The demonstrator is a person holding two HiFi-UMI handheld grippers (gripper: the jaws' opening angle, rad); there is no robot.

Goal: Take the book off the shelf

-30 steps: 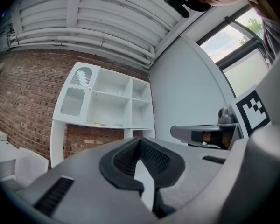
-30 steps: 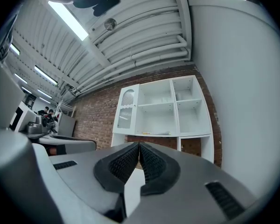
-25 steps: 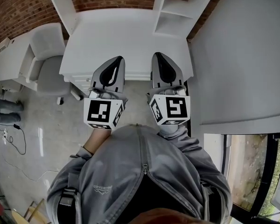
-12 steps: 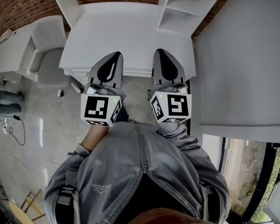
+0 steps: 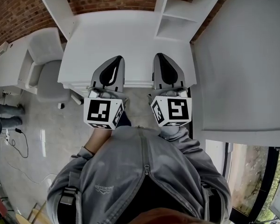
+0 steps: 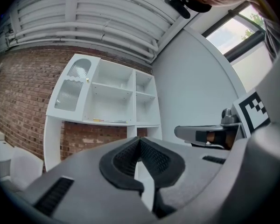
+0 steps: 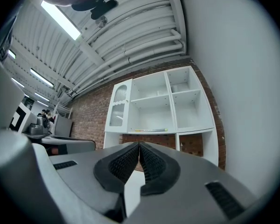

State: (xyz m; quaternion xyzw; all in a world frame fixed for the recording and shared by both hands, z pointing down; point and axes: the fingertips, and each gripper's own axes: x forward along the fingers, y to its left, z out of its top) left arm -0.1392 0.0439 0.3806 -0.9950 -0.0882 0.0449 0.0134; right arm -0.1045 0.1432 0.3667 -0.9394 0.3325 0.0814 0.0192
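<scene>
Both tools point level at the shelves: the left hand-held gripper (image 5: 116,60) and the right hand-held gripper (image 5: 160,59) sit side by side over the near edge of the desk (image 5: 126,31), each with jaws pressed together on nothing. We judge this a carrying posture, since the book (image 7: 151,130) lies flat on the middle board of the white shelf unit (image 7: 154,101), well apart ahead. Our head view hides it, and its cover is too small to read.
</scene>
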